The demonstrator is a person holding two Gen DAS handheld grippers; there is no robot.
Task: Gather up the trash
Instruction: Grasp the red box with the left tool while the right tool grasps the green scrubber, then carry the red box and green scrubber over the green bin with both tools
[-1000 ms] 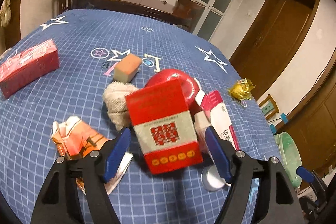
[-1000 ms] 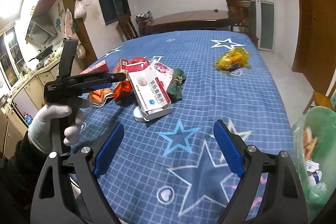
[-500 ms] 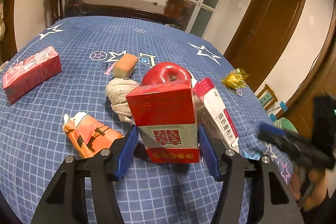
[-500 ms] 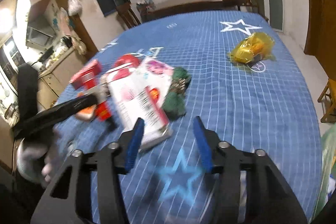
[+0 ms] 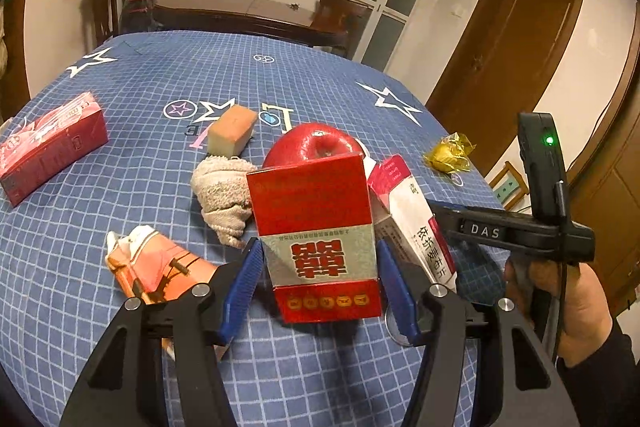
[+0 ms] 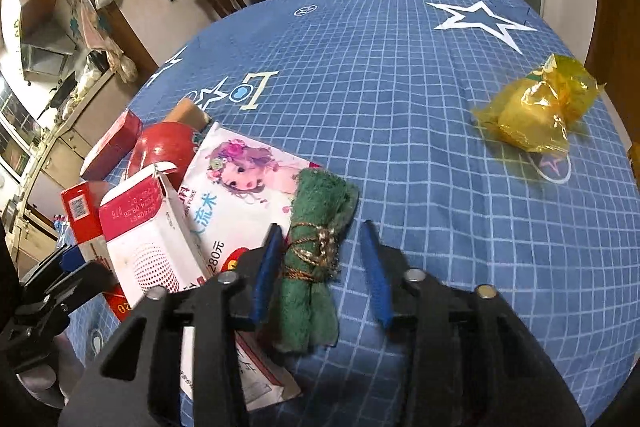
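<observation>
My left gripper [image 5: 318, 243] is shut on a red box [image 5: 316, 211] with gold print, one blue pad pressed on each side. A red apple [image 5: 316, 147] and a white-and-red medicine box [image 5: 412, 223] sit just behind it. My right gripper [image 6: 320, 227] points down over a rolled green cloth [image 6: 322, 195] tied with cord. Its jaws are closing with the roll between them. The left pad touches the roll, and the right pad [image 6: 374, 275] stands apart from it. The roll lies partly on a white wipes pack [image 6: 240, 187].
On the blue checked tablecloth [image 5: 160, 87] lie an orange wrapper [image 5: 156, 267], a beige cloth [image 5: 224, 191], a sponge [image 5: 232, 127] and a long red pack [image 5: 48, 151]. A yellow wrapper [image 6: 536, 111] lies far right near the edge. A hand [image 5: 576, 307] holds the right gripper.
The left jaws narrowed onto the red box. The right gripper travelled forward and left across the table to the green roll, sinking a little, and its jaws narrowed a lot.
</observation>
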